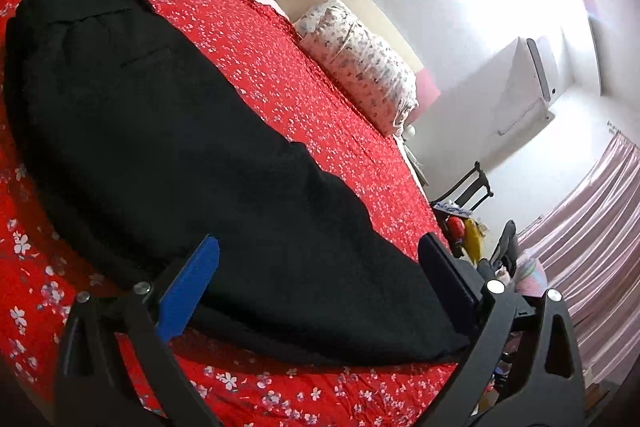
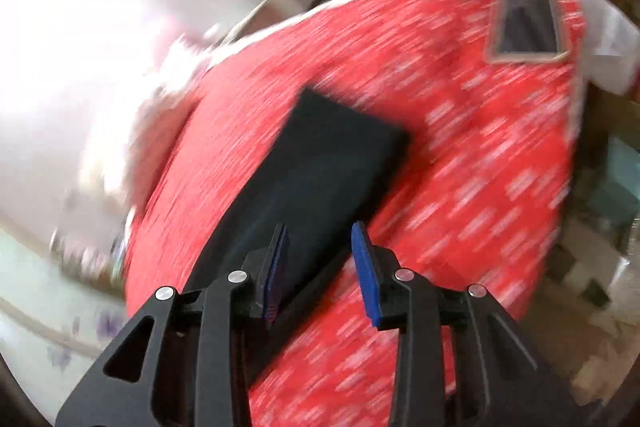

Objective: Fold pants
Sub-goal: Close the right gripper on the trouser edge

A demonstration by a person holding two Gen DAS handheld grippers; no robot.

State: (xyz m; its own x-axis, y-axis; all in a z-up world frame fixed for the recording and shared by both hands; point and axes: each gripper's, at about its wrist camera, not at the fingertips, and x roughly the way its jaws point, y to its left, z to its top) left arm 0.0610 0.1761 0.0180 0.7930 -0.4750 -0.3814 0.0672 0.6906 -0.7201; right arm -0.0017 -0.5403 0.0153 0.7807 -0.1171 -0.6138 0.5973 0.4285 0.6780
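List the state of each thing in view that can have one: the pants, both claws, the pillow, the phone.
Black pants: laid flat on the red floral bedspread, folded lengthwise into a long strip.
Left claw: open, jaws wide over the pants' near end, not gripping.
Right claw: open, nothing between the pads; view motion-blurred.
Pillow: lying at the bed's far edge.
Phone: lying flat on the bedspread, screen dark.

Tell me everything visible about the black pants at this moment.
The black pants of matte, plain woven-looking fabric lie flat on the red flower-print bedspread, legs laid together as one long strip. The waistband end, with a slit pocket, is far from the left gripper; the hem end lies between its open jaws, ungripped. The blurred right wrist view shows a squared-off end.
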